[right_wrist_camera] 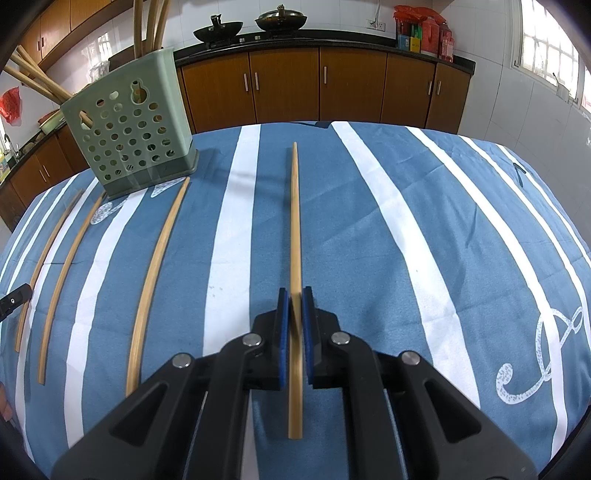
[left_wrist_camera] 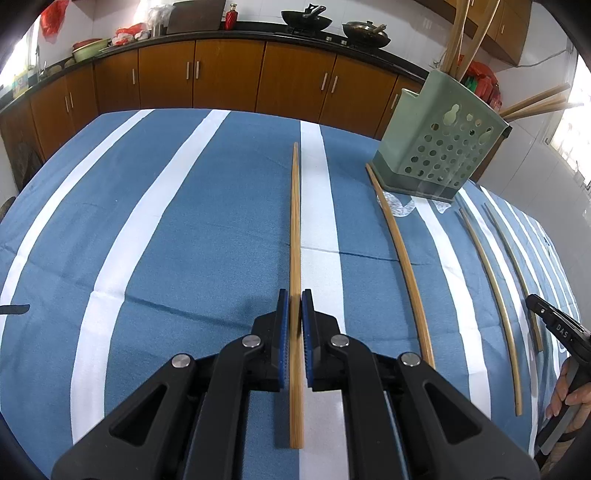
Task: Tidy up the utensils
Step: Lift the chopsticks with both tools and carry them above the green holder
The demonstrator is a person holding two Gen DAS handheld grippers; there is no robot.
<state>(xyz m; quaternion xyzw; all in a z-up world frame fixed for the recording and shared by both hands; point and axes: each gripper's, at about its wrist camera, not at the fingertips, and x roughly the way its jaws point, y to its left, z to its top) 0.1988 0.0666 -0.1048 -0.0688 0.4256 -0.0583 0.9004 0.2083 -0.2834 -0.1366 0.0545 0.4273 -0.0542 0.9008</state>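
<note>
My left gripper [left_wrist_camera: 295,295] is shut on a bamboo chopstick [left_wrist_camera: 295,221] that runs straight away from me over the striped cloth. In the right wrist view my right gripper [right_wrist_camera: 295,293] is likewise shut on another chopstick [right_wrist_camera: 294,221]. Two more chopsticks [left_wrist_camera: 402,266] [left_wrist_camera: 495,295] lie on the cloth between the held ones. A green perforated utensil holder [left_wrist_camera: 443,147] [right_wrist_camera: 129,125] stands at the far side with several chopsticks sticking out of it. The right gripper [left_wrist_camera: 532,302] shows at the right edge of the left view, the left gripper [right_wrist_camera: 16,299] at the left edge of the right view.
A blue and white striped cloth [left_wrist_camera: 184,240] covers the table. Wooden kitchen cabinets [left_wrist_camera: 229,74] with woks [left_wrist_camera: 306,18] on the counter stand beyond the table's far edge. A person's hand [left_wrist_camera: 569,391] grips the right handle.
</note>
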